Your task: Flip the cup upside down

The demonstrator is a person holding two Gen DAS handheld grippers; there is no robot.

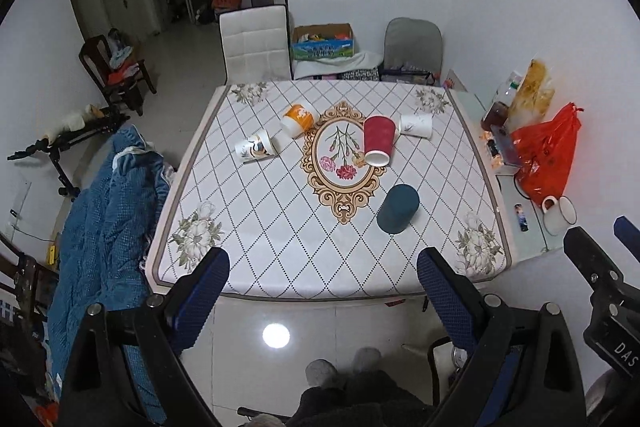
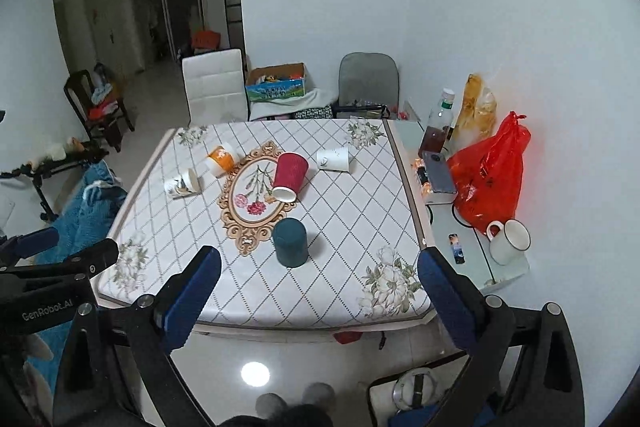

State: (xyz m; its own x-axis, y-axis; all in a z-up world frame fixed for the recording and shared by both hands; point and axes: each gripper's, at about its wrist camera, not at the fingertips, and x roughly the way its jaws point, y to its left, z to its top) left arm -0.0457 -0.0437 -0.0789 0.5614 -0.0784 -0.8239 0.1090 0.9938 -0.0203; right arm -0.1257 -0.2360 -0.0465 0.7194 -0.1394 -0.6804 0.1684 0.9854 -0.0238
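Teal cup (image 2: 291, 242) already stands mouth-down just beside the oval medallion (image 2: 256, 195); left claw (image 1: 323, 289) and right claw (image 2: 319, 297) wide open, empty, back off the worktop (image 2: 352, 219).

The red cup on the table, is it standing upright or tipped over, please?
Tipped over: the red cup lies on its side, its white-rimmed mouth facing the camera.

Teal cup (image 2: 291, 242) upside down on table (image 2: 360, 227), right gripper (image 2: 320, 301) open.

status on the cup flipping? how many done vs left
Done: the dark teal paper cup stands upside down. In hand: nothing; left gripper and right gripper open, short of the table. Left: red ribbed cup, orange cup and two white printed cups lie sideways.
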